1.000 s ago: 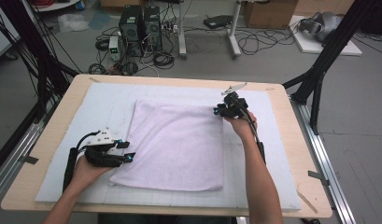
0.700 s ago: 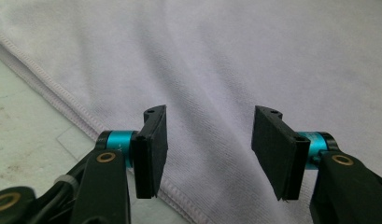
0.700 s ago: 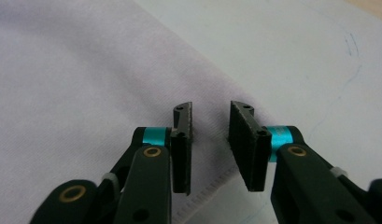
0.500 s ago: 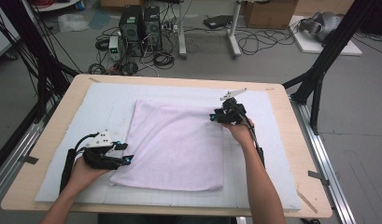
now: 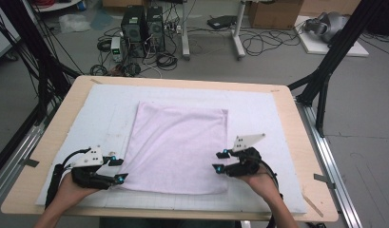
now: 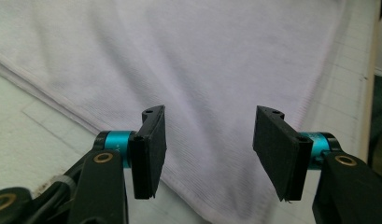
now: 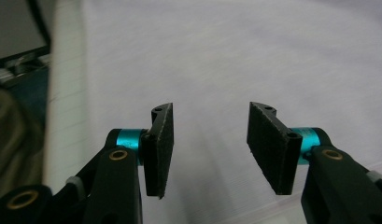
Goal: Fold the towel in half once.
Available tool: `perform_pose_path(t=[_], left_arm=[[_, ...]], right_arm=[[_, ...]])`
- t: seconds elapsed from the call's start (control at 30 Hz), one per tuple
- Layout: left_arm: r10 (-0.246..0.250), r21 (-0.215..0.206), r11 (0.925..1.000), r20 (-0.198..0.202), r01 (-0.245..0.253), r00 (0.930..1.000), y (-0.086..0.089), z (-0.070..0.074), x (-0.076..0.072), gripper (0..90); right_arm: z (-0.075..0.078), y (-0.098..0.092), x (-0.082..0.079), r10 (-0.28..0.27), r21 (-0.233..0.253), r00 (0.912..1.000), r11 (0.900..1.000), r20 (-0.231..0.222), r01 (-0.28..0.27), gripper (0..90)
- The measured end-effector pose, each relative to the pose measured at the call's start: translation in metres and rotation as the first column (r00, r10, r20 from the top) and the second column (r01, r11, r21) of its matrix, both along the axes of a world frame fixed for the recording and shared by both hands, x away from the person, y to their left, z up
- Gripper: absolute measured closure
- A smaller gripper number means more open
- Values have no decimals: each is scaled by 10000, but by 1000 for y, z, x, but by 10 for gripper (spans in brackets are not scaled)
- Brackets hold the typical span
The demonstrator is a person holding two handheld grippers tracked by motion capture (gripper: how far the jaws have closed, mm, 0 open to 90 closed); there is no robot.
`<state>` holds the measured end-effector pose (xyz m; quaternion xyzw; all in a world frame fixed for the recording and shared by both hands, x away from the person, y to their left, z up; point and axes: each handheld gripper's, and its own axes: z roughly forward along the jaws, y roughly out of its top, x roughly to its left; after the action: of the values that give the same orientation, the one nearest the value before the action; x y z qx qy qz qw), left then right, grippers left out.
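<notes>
Left gripper [image 5: 117, 169] and right gripper [image 5: 219, 160] low near the person, fingers [image 6: 150, 149] apart, seemingly level.

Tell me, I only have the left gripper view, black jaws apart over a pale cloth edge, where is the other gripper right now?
Observer: The right gripper sits at the towel's right edge, near its front right corner, in the high view.
Operator: Is it open or holding the towel?
Observer: Open. In the right gripper view its pads stand apart with only flat towel between them.
Operator: And where on the towel is my left gripper?
Observer: The left gripper is at the front left corner, tips just at the towel's edge.
Operator: Is the towel flat everywhere?
Observer: Yes, it lies spread as a rectangle on the white mat, no corner lifted.
</notes>
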<state>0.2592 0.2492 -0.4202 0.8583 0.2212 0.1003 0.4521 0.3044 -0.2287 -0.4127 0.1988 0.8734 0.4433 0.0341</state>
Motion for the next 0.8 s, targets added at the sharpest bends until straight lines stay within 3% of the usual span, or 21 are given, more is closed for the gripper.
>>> perform_pose_path(t=[0.17, 0.27, 0.43, 0.47, 0.53, 0.63, 0.67, 0.8], left_arm=[[-368, 253, 9990, -143, 371, 9992, 5, -3, -14, 441], [-561, 505, 9971, -278, 575, 9980, 7, -9, -21, 448], [-600, 1300, 9894, -353, 641, 9976, 5, -22, -23, 468], [-528, 1261, 9906, -85, 535, 9986, 4, -23, -24, 481], [-403, 1381, 9897, 59, 390, 9992, 5, -23, -23, 555], [-197, 1598, 9871, 421, 127, 9989, 6, -21, -23, 739], [-198, 1537, 9880, 406, 133, 9990, 5, -21, -23, 788], [-357, 1564, 9874, 623, 256, 9974, 0, -19, -27, 814]], right_arm=[[-16, -8, -33, 798, 136, 9968, 9967, -41, -797, 506], [-25, -12, -44, 1133, 34, 9935, 9936, -71, -1133, 507], [-36, -8, -53, 1632, -661, 9862, 9847, 270, -1611, 509], [-37, -7, -53, 1656, -691, 9856, 9842, 337, -1630, 541], [-37, -8, -53, 1711, -925, 9821, 9822, 788, -1637, 632], [-35, -10, -51, 1666, -1004, 9816, 9824, 929, -1572, 820], [-35, -11, -49, 1702, -943, 9822, 9822, 799, -1625, 835], [-28, -18, -47, 1667, -531, 9837, 9851, 676, -1633, 850]])
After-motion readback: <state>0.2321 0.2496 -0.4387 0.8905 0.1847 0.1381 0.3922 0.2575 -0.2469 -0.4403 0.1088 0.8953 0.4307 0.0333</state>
